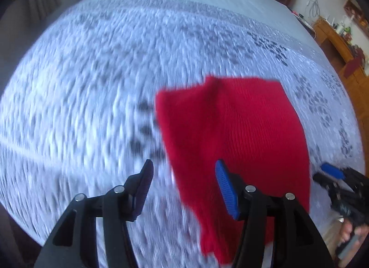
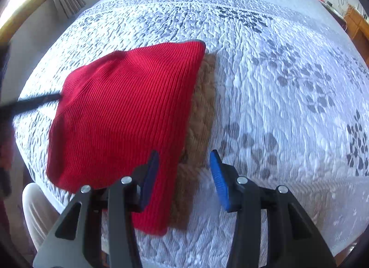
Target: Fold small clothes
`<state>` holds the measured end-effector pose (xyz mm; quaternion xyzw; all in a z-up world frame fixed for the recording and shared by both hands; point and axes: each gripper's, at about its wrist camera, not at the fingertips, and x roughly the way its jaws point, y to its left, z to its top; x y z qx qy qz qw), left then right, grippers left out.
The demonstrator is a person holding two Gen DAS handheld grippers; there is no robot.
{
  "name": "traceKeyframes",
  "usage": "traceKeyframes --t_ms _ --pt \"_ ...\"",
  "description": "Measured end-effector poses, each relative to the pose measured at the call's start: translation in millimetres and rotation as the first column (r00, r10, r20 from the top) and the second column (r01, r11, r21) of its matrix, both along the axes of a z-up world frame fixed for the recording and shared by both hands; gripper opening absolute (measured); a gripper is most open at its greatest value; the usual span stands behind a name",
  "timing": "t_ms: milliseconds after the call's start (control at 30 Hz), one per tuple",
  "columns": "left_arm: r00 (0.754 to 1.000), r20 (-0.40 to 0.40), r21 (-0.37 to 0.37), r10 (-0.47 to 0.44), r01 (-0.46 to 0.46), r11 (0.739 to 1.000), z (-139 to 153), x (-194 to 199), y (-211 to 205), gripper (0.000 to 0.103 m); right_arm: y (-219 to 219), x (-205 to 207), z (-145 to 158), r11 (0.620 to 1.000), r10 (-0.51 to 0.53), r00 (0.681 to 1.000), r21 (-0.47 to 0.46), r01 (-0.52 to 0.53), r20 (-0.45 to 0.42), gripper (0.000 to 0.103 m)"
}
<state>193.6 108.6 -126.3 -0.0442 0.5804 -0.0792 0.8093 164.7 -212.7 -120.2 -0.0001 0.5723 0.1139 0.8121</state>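
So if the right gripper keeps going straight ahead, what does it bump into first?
Probably the brown knit. The right gripper is open, and that brown piece, peeking out from under the red sweater, lies right between its fingers on the bedspread. Depth is hard to judge.

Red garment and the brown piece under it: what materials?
Red garment: rib-knit fabric, matte; fine parallel ribs run across it. Brown piece: looks like chunky cable knit, fuzzy, from its braided ridges. Fibre type can't be told.

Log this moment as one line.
left gripper: open, empty | right gripper: open, empty | red knit garment: folded, overlapping brown knit garment | surface: patterned bedspread
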Motion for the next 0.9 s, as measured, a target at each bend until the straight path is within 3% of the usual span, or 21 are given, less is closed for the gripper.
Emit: traceKeyframes --t_ms 167,333,400,500,667,767,900 --pt "0.999 -0.032 -0.038 -0.03 0.029 0.999 -4 -63 -14 0.056 -3 -17 3 1.0 -0.015 1.0 0.004 0.015 -0.012 0.045" --pt "0.995 -0.068 0.007 -0.073 0.073 0.997 -25 -77 -36 0.054 -4 -29 7 1.0 -0.026 1.0 -0.005 0.026 -0.017 0.046" --pt "0.995 -0.085 0.0 -0.06 0.06 0.998 -35 -74 -38 0.024 -5 -32 8 1.0 -0.028 0.999 -0.004 0.028 -0.019 0.046" --pt "0.993 -0.111 -0.07 -0.032 0.024 0.997 -38 -70 -30 0.014 -6 -37 9 1.0 -0.028 0.999 -0.01 0.028 -0.022 0.046" --pt "0.994 -0.113 -0.197 0.003 -0.025 0.98 -26 -73 -2 0.011 -8 -42 13 1.0 -0.02 1.0 -0.005 0.02 -0.012 0.046" --pt "0.989 -0.143 -0.168 -0.023 -0.001 0.986 -41 -75 1 0.01 -7 -40 11 1.0 -0.014 1.0 -0.005 0.014 -0.016 0.046" --pt "0.99 -0.126 -0.137 -0.067 0.05 0.989 -52 -73 -8 0.011 -5 -37 -4 1.0 -0.012 0.998 0.006 0.013 -0.065 0.046"
